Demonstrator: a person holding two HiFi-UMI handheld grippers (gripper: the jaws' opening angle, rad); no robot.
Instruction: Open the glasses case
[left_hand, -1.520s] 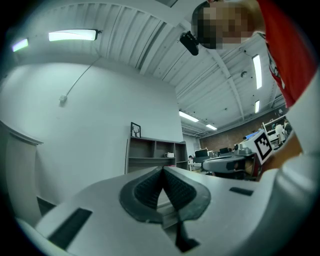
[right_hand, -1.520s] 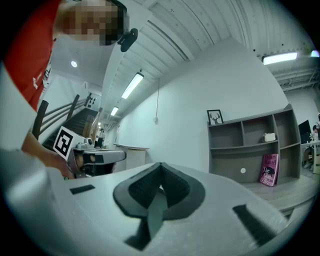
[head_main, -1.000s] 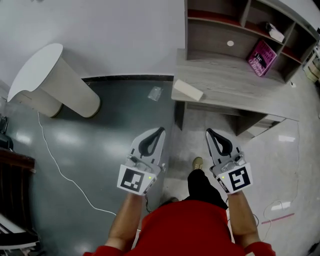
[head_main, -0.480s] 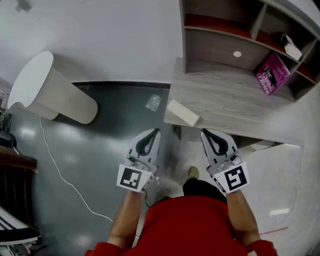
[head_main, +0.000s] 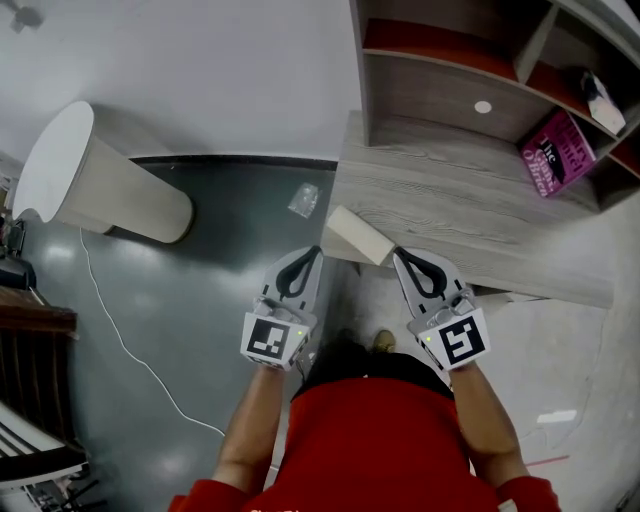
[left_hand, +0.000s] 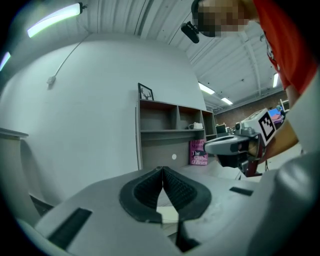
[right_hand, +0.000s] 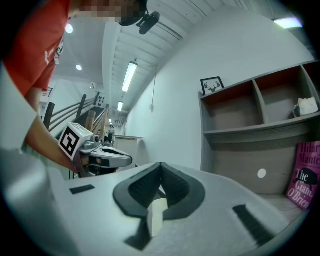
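None of the opening is done: the cream glasses case (head_main: 360, 236) lies shut on the desk (head_main: 470, 215) corner, just ahead of and between our tools. Our left gripper (head_main: 316, 252) and right gripper (head_main: 398, 253) are both closed and empty, so gripping it and lifting the lid remain.

Left tool (head_main: 313, 252) and right tool (head_main: 399, 254) now closer to glasses case (head_main: 357, 236).
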